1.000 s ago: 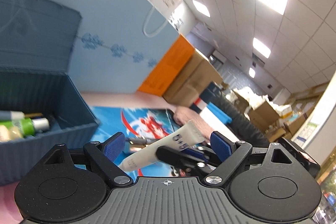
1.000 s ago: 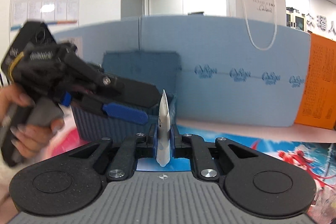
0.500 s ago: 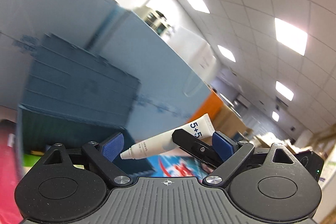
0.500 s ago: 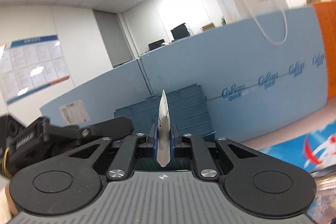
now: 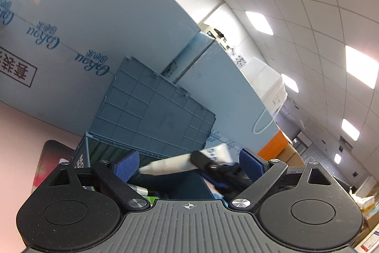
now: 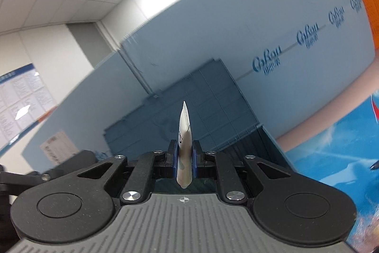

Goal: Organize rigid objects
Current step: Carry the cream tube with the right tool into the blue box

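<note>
White tube (image 6: 184, 134) clamped edge-on in right gripper (image 6: 184, 157), above the open blue bin (image 6: 267, 146); left gripper (image 5: 188, 161) fingers apart, empty; transport step, next: release into bin.

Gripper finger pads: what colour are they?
Blue pads, clearest in the left wrist view.

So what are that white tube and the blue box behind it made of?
The white tube looks like soft, smooth plastic: its end is crimped flat, and the right gripper pinches it. The blue box looks like hard matte moulded plastic, with a ribbed grid on its lid.
</note>
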{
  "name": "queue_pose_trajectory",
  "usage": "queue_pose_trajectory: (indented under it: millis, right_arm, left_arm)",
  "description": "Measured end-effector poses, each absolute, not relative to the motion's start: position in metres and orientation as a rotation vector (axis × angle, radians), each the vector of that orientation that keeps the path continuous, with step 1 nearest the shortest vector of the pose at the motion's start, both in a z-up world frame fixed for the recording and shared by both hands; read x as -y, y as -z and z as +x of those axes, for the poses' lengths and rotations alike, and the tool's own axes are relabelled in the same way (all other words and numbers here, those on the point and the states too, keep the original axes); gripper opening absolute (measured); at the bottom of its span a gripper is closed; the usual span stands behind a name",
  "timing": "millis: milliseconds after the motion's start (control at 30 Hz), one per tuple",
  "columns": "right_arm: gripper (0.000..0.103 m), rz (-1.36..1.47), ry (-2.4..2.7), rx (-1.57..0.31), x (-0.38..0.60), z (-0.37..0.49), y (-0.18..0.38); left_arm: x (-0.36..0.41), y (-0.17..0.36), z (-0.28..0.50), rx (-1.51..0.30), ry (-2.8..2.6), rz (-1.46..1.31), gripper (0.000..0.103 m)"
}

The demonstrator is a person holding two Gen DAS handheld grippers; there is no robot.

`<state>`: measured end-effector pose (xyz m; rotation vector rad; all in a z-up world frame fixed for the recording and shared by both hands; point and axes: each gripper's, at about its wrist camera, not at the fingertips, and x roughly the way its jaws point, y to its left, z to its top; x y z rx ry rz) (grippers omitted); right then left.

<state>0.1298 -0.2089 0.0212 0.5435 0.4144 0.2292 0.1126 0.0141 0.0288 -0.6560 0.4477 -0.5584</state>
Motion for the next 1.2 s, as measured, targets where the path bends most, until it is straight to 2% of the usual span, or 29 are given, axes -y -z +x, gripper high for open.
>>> queue_pose_trajectory:
  millis: [233, 533, 733, 1200]
  right_arm:
    - [0.011, 0.488, -0.17, -0.506, 0.186, 0.146, -0.004]
    - [0.012, 0.362, -0.148, -0.52, 0.162, 0.141, -0.009]
    - [0.013, 0.471, -0.181, -0.59, 0.164, 0.137, -0.008]
    - [0.012, 0.34, -0.178, -0.573, 0.148, 0.133, -0.009]
  left_arm:
    - [-0.02, -0.025, 0.117, -0.451, 0.534, -0.661, 0.093]
    - [-0.027, -0.022, 0.117, -0.453, 0.517, -0.674, 0.093]
    - [-0.031, -0.022, 0.117, -0.445, 0.517, -0.69, 0.093]
    - [-0.035, -0.021, 0.116, -0.441, 0.514, -0.701, 0.093]
